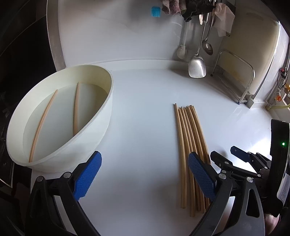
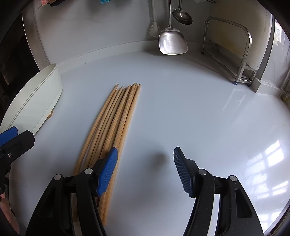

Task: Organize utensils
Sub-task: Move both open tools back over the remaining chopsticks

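Note:
Several wooden chopsticks (image 1: 190, 150) lie side by side in a bundle on the white counter, also seen as the chopstick bundle (image 2: 112, 123) in the right wrist view. A round white tub (image 1: 59, 118) at the left holds two more chopsticks (image 1: 43, 123). My left gripper (image 1: 145, 159) stands open, its right pad over the bundle's near part, nothing between the pads. My right gripper (image 2: 145, 154) is open too, its left pad just above the bundle's right edge, with bare counter between the pads. The right gripper (image 1: 235, 156) shows at the lower right of the left view.
A steel spatula (image 2: 172, 41), a ladle (image 2: 183, 16) and a white brush (image 2: 154, 29) hang on the back wall. A metal rack (image 2: 242, 54) with a pale cutting board stands at the back right. The white tub (image 2: 34, 101) sits left of the bundle. A dark stove edge lies far left.

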{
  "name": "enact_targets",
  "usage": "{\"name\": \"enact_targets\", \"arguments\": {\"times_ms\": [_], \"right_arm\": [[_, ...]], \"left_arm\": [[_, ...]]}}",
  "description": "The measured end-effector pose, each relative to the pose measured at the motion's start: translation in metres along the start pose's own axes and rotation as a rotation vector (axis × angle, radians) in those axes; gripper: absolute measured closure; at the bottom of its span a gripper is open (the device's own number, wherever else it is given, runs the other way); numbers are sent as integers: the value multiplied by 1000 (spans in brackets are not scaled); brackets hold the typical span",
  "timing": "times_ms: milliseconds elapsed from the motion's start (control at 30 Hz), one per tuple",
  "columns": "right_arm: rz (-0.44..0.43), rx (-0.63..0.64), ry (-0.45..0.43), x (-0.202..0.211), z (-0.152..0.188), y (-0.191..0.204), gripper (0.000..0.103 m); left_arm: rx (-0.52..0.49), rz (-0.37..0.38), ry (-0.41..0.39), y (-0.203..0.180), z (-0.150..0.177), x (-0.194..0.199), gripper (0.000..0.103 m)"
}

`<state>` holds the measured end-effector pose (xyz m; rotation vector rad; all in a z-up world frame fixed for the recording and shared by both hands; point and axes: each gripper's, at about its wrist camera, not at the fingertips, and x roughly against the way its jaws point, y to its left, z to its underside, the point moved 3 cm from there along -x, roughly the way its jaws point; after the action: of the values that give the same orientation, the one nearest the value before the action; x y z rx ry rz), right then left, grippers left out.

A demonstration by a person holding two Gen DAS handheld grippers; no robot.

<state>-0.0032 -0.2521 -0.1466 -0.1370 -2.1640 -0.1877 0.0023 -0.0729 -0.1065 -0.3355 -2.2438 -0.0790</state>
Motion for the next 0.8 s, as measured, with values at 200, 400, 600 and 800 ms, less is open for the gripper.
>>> {"name": "enact_targets", "arguments": {"times_ms": [200,400,600,800], "right_arm": [[9,4,5,-2,2,1,41],[19,25,8,-4,2,4,41],[34,52,9,-4,2,10,42],[57,62,9,-6,2,11,42]], "left_arm": [[3,-11,10,0,3,-5,9],[10,-12,11,1,3,-4,9],[4,-14,8,1,2,-5,9],[-1,-14,18,-2,4,-9,9]]}}
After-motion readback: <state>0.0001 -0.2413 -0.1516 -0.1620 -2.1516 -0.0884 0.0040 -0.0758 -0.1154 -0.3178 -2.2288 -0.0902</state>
